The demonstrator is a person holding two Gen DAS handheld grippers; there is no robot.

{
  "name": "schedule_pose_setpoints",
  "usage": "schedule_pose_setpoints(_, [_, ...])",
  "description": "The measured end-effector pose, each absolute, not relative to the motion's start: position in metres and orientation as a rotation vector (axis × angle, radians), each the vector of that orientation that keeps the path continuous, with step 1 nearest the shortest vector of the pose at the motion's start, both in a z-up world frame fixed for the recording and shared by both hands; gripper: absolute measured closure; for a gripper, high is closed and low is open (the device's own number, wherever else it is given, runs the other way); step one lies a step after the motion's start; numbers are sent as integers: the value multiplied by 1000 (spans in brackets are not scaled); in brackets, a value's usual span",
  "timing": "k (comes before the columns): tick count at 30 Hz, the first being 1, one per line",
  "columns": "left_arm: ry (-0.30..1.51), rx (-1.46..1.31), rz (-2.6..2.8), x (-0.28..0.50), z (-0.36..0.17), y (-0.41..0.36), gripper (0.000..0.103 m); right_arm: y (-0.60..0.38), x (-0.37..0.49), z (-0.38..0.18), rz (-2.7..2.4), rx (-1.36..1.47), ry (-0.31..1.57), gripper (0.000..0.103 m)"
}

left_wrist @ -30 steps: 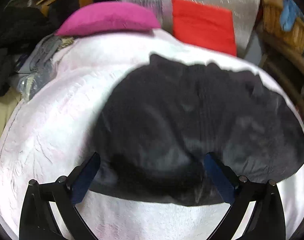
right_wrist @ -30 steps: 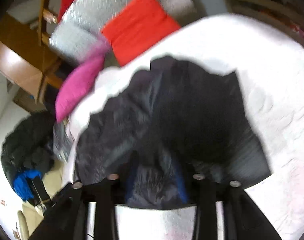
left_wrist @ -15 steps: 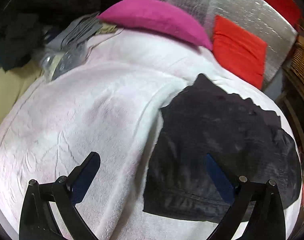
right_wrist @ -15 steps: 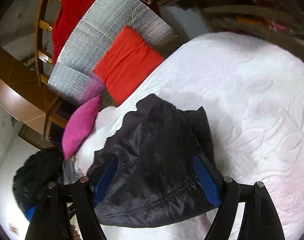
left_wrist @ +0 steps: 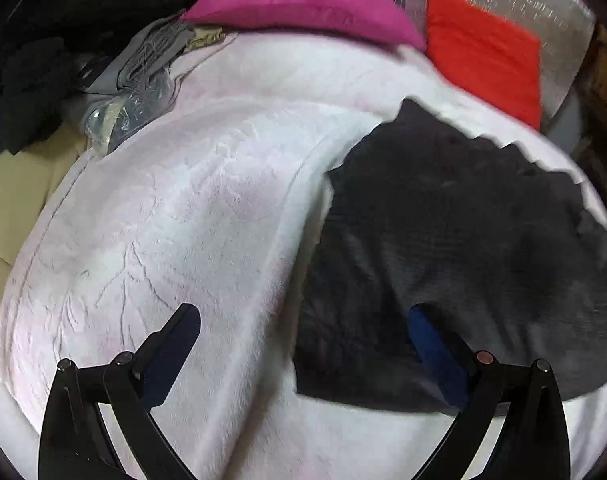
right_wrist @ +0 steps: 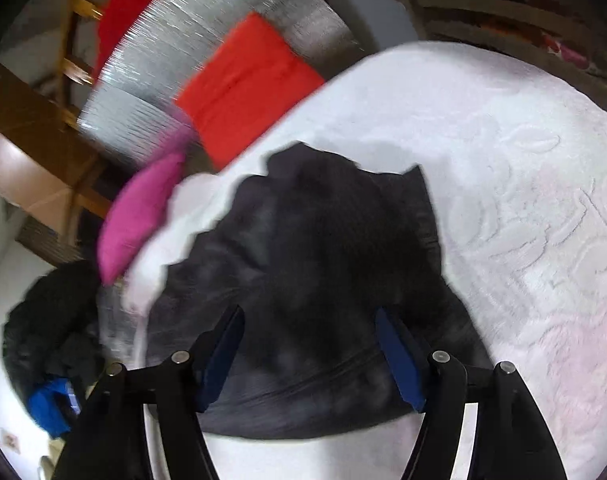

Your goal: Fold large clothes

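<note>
**Inspector A:** Left wrist view. The left gripper [left_wrist: 303, 320] stands wide open with nothing between its fingers. The black garment [left_wrist: 455, 248] lies in a loose heap on the white blanket [left_wrist: 175, 216], under and beyond the right-hand finger; the left-hand finger hangs over bare blanket.

**Inspector B:** Risk there?

**Inspector A:** The blanket runs in a raised ridge right beside the garment's near-left edge. In my judgement, a closing pinch at that edge could take up blanket pile with the cloth and drag both. The garment's layers are bunched, so a grip may catch one layer only and the fold would go crooked.

**Inspector B:** Room?

**Inspector A:** Open blanket to the left. At the far edge sit a pink pillow [left_wrist: 303, 4] and a red cushion [left_wrist: 487, 52]; grey clutter [left_wrist: 143, 68] crowds the left rim. The garment's far corner lies near the cushion.

**Inspector B:** Right wrist view?

**Inspector A:** The right gripper [right_wrist: 309, 340] is likewise open and empty, fingers straddling the garment's near portion. The frame is blurred; seams and hems cannot be made out, so I cannot tell which edge is which.

**Inspector B:** Hazard?

**Inspector A:** Grasping mid-panel instead of a hem would bunch it further. Clear blanket lies to the right; a dark pile [right_wrist: 43, 320] sits off the bed's left side, where a spread sleeve could slide over.
</note>
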State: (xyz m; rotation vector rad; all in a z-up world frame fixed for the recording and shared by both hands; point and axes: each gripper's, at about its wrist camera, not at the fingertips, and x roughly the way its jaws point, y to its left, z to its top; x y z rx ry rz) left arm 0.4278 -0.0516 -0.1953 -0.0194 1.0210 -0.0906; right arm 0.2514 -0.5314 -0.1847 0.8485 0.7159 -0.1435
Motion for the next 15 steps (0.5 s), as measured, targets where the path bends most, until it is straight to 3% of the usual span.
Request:
schedule_pose_setpoints(6, [1034, -137, -286, 388, -183, -58, 0, -505, 222, -192, -12, 986, 721, 30])
schedule_pose_setpoints(15, [1271, -417, -371, 391, -234, -69, 0, -503, 216, -250, -90, 1235, 803, 30])
